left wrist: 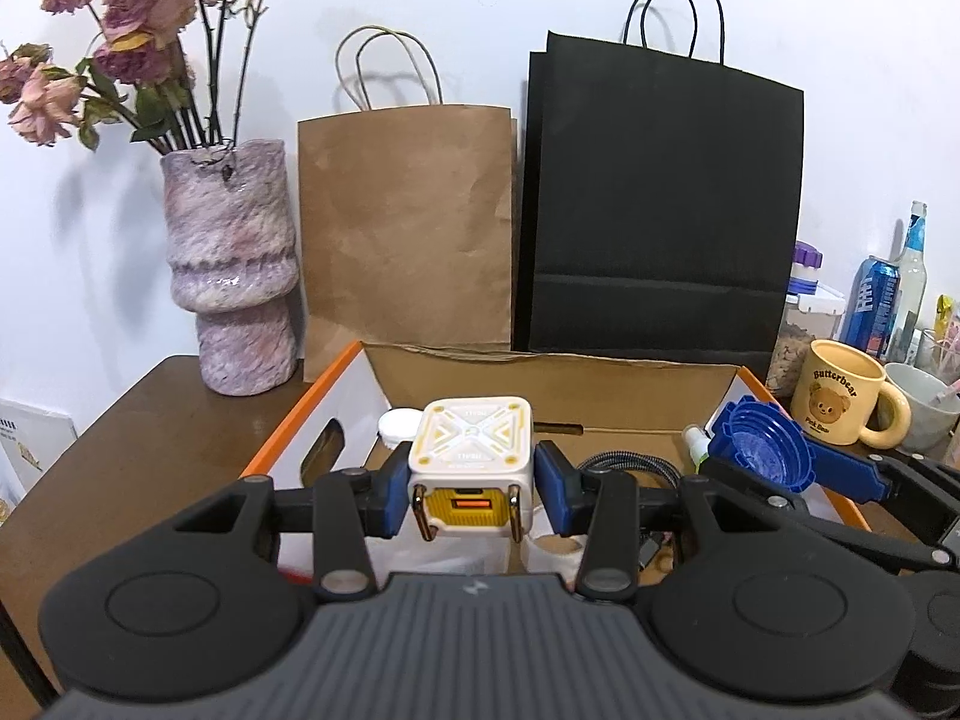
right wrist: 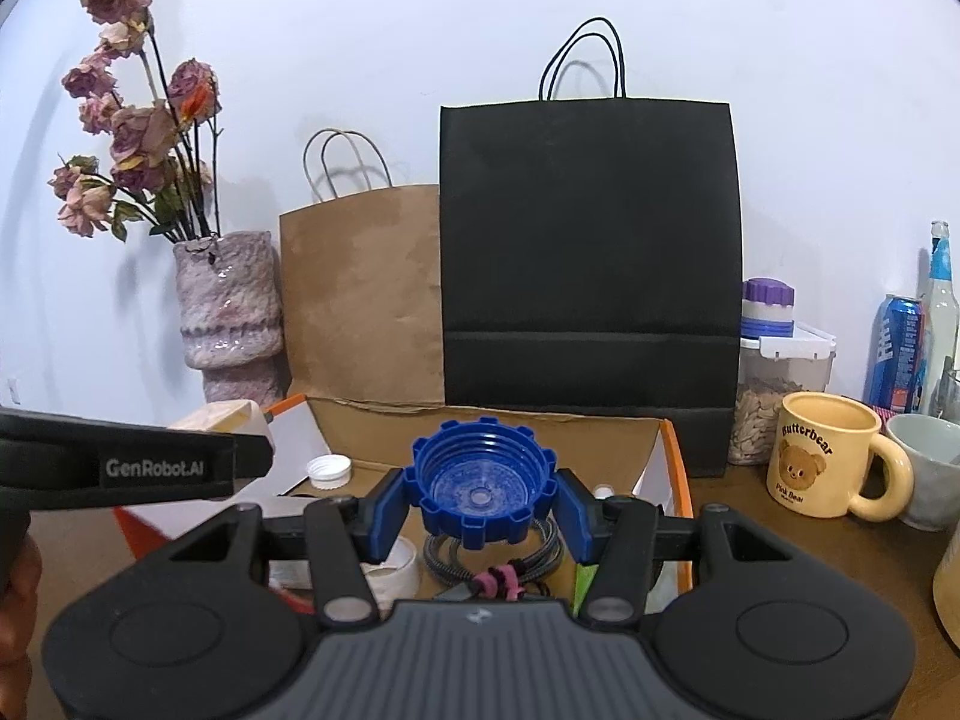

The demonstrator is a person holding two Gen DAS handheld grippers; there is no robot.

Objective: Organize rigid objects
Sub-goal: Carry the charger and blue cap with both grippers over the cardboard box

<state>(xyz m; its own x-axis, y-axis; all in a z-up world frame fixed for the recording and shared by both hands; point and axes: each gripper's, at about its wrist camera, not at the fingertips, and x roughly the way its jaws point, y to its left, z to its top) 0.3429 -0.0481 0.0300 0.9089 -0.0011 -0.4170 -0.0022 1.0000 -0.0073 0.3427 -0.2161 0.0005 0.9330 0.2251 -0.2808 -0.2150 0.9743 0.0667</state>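
My left tool point(left wrist: 472, 489) is clamped on the white-and-yellow cube-shaped plastic charger point(left wrist: 471, 450); my right tool point(right wrist: 480, 507) is pinched on the blue notched plastic screw lid point(right wrist: 482, 489). Both items hang above the open orange-edged cardboard box point(left wrist: 558, 381) on the brown counter point(left wrist: 138, 420). I'd judge this is mid-carry: keep grips firm and level, and clear the box walls before lowering anything. Counts: two paper bags, one brown point(left wrist: 408, 228), one black point(left wrist: 660, 210); one vase point(left wrist: 231, 264); two mugs; one white cap point(right wrist: 329, 471) and one coiled cable point(right wrist: 492, 546) in the box.
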